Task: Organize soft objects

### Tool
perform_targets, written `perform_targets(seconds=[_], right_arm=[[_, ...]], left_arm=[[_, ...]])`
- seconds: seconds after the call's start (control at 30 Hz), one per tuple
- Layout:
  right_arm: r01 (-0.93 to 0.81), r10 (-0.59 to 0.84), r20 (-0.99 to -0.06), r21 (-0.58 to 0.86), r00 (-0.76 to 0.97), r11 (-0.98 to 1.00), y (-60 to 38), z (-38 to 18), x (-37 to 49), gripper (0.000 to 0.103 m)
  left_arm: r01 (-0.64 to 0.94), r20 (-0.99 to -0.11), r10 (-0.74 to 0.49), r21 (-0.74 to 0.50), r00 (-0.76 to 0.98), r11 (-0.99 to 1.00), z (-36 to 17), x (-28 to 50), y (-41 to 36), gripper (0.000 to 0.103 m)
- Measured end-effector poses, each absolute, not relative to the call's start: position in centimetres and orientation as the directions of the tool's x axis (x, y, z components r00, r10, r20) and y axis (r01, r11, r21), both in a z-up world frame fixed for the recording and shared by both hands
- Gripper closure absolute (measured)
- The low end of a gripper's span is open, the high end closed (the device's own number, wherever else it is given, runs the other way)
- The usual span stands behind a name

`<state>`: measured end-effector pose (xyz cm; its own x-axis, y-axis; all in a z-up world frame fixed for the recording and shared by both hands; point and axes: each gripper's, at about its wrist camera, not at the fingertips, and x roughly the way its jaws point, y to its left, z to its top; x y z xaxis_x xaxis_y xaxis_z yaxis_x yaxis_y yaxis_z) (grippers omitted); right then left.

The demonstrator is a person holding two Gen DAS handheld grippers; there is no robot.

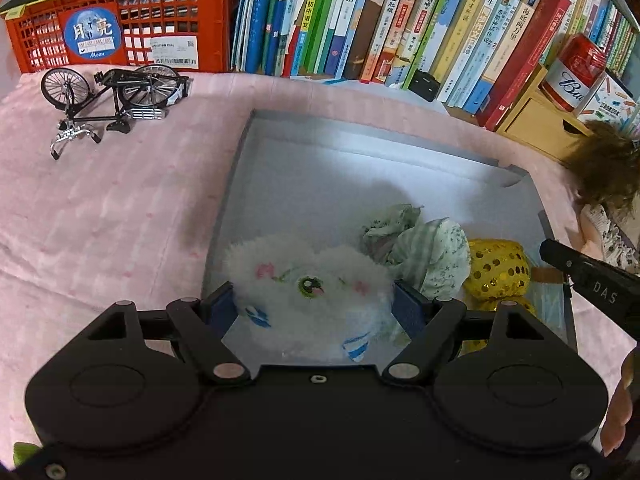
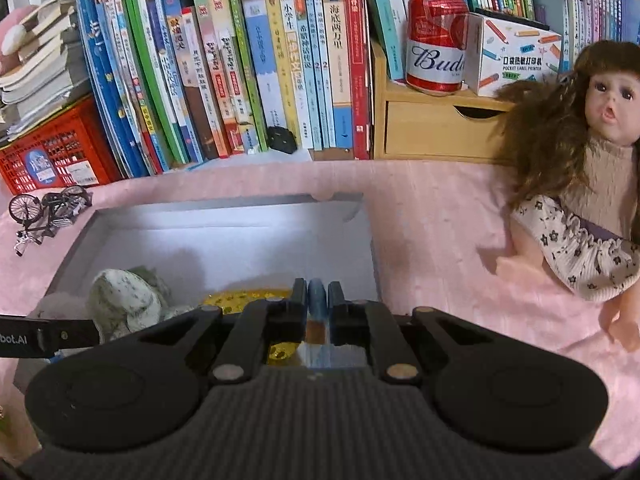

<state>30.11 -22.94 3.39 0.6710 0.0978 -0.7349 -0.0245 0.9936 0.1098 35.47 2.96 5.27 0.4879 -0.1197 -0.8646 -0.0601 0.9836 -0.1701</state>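
A grey open box [image 1: 240, 152] sits on the pink cloth. In it lie a white fluffy plush [image 1: 308, 292], a crumpled floral cloth [image 1: 424, 248] and a yellow sequined item [image 1: 498, 268]. My left gripper [image 1: 316, 304] is open, its blue pads on either side of the white plush; I cannot tell if they touch it. My right gripper [image 2: 318, 300] has its fingers nearly together over the box's near right corner, with a blue thing between them that I cannot identify. The box [image 2: 224, 208], cloth [image 2: 124, 300] and yellow item [image 2: 244, 298] show there too. A doll [image 2: 592, 184] lies right of the box.
A toy bicycle [image 1: 112, 100] lies at the far left on the cloth. A red crate [image 1: 112, 20], a row of books [image 1: 380, 20], a wooden drawer [image 2: 436, 124] with a red can [image 2: 436, 40] and a small carton [image 2: 516, 56] line the back.
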Motion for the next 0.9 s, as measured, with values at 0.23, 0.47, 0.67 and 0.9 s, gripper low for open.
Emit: perform_targets(seconds=[0.23, 0.47, 0.67, 0.9], right_arm=[[-0.022, 0.107, -0.738, 0.124, 0.667, 0.992, -23.2, 3.0, 30.1, 0.083], [-0.025, 0.128, -0.732, 0.15, 0.67, 0.988, -23.4, 3.4, 29.9, 0.057], [-0.048, 0.138, -0.717, 0.145, 0.683, 0.988, -23.0, 4.5, 29.1, 0.044], [-0.08, 0.167, -0.686, 0.157, 0.708, 0.984, -23.0, 6.5, 27.2, 0.039]], left_arm=[[-0.057, -0.864, -0.149, -0.2, 0.481, 0.978, 4.9, 35.5, 3.0, 0.024], [-0.069, -0.852, -0.157, -0.219, 0.499, 0.973, 5.3, 35.1, 3.5, 0.019], [-0.07, -0.827, -0.167, -0.241, 0.537, 0.968, 6.6, 34.3, 4.0, 0.018], [-0.037, -0.801, -0.186, -0.251, 0.57, 0.967, 8.6, 32.5, 3.9, 0.016]])
